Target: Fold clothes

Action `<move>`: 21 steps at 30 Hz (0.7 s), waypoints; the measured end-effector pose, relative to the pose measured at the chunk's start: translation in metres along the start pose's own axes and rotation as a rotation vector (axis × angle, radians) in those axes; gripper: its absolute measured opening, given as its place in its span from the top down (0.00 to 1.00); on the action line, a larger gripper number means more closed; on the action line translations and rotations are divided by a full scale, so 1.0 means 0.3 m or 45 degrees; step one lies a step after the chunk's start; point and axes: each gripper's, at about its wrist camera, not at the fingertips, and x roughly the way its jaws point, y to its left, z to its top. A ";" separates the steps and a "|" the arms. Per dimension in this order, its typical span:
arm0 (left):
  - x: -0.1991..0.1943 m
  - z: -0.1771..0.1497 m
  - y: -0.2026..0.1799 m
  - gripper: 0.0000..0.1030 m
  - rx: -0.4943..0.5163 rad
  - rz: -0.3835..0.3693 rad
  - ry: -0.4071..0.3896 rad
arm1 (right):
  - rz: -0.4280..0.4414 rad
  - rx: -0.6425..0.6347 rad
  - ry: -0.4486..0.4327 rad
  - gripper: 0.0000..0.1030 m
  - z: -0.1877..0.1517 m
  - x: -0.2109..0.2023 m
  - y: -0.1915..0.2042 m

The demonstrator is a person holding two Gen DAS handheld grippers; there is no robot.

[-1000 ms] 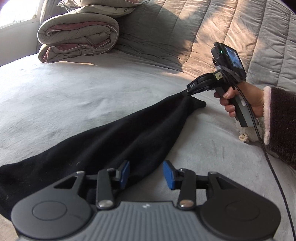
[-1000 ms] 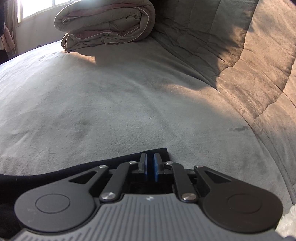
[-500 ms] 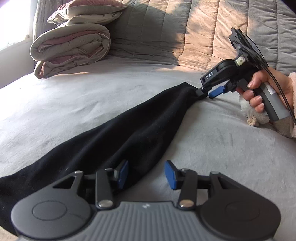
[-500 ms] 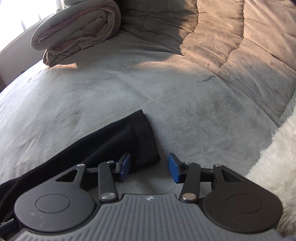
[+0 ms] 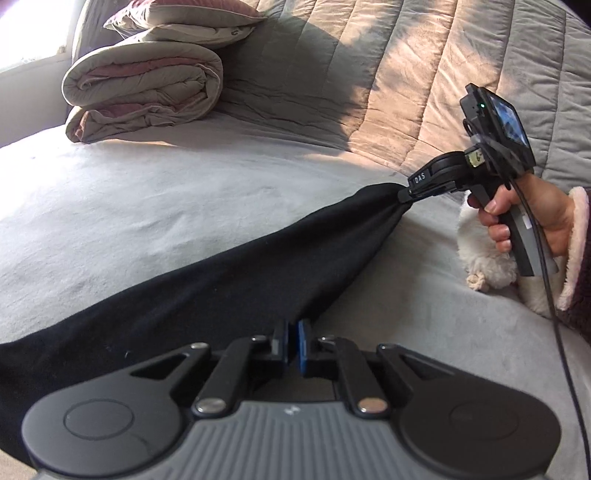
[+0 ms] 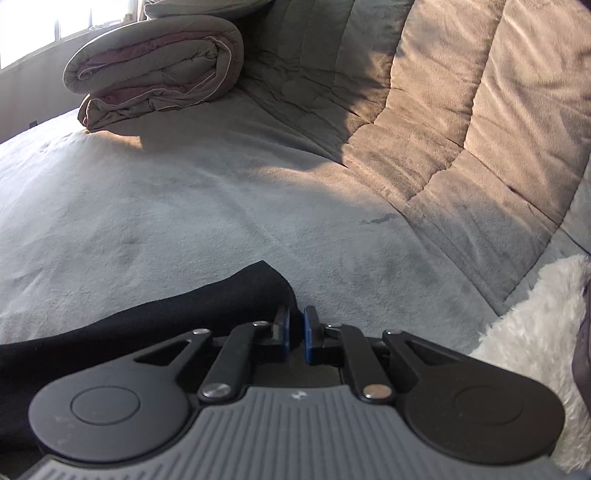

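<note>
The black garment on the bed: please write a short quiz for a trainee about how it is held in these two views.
1. True or false: both tongs are shut on the black garment.
2. What grips the garment's far end? A) right tongs B) bare hand C) nothing
3. Fill in: the folded ____ lies at the far corner of the bed.

Key: 1 true, left tongs too; 2 A; 3 comforter.

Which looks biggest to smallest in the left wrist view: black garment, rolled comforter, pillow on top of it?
1. black garment, much the largest, though it lies nearest the camera.
2. rolled comforter, far back on the bed.
3. pillow, smallest, partly cut off by the frame, so its full size is unsure.
</note>
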 end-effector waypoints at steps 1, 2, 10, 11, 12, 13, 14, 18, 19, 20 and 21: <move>0.004 -0.002 -0.002 0.95 -0.001 -0.020 0.023 | -0.014 -0.027 0.011 0.93 -0.002 0.002 0.000; 0.015 -0.007 -0.005 0.94 0.006 -0.031 0.058 | -0.030 -0.060 0.029 0.93 -0.008 0.009 0.003; -0.015 -0.014 0.032 0.69 -0.048 -0.099 0.055 | 0.013 -0.083 0.061 0.75 -0.033 0.043 -0.008; -0.023 -0.007 0.050 0.66 -0.060 -0.078 0.045 | 0.019 -0.080 0.042 0.63 -0.026 0.040 -0.010; -0.031 -0.001 0.068 0.65 -0.072 -0.057 0.035 | 0.025 -0.076 0.023 0.58 -0.020 0.036 -0.011; -0.040 0.006 0.085 0.63 -0.083 -0.035 0.025 | 0.031 -0.073 0.008 0.58 -0.014 0.035 -0.011; -0.046 0.012 0.106 0.60 -0.092 -0.001 0.018 | 0.041 -0.068 0.004 0.58 -0.011 0.041 -0.006; -0.077 0.017 0.195 0.56 -0.110 0.180 0.006 | 0.078 -0.049 -0.011 0.58 0.000 0.063 0.014; -0.091 0.014 0.221 0.55 -0.115 0.223 0.005 | 0.088 -0.044 -0.014 0.58 0.003 0.069 0.019; -0.110 0.009 0.250 0.53 -0.119 0.267 0.003 | 0.097 -0.039 -0.018 0.58 0.006 0.075 0.024; -0.129 0.004 0.278 0.52 -0.123 0.310 0.002 | 0.106 -0.034 -0.022 0.58 0.009 0.080 0.029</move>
